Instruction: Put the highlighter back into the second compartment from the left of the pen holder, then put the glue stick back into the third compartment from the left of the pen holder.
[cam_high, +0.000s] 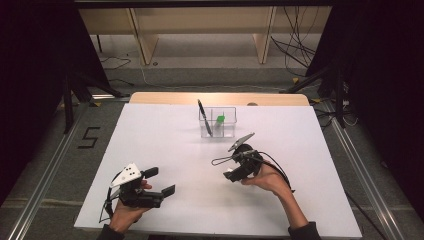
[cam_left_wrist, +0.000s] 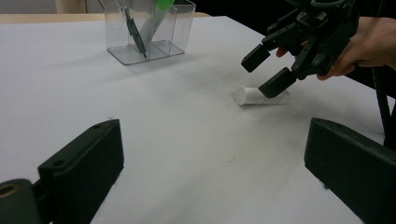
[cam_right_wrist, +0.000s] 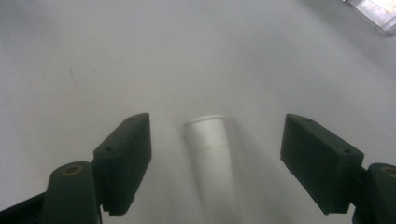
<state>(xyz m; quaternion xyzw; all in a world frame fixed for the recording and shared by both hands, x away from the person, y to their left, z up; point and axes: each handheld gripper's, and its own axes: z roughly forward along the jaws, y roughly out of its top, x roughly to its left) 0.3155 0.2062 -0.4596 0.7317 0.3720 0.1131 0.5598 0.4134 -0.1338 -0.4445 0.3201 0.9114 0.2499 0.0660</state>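
Note:
A white tube (cam_right_wrist: 212, 149) lies flat on the white table (cam_high: 150, 140), its open end (cam_left_wrist: 241, 95) toward my left gripper. My right gripper (cam_right_wrist: 217, 128) hovers over it, open, with a jaw on each side and neither pad touching it. From the left gripper view, the right gripper (cam_left_wrist: 264, 73) tilts down at the tube from the right, one jaw tip just above it. My left gripper (cam_high: 160, 181) rests at the front left, open, with nothing between its jaws (cam_left_wrist: 215, 140).
A clear divided container (cam_high: 217, 122) stands at the far middle of the table, holding a black pen (cam_high: 204, 117) and a green-capped item (cam_high: 220, 119). A strip of wooden tabletop (cam_high: 220, 98) runs behind the white sheet. Dark stands and cables flank the table.

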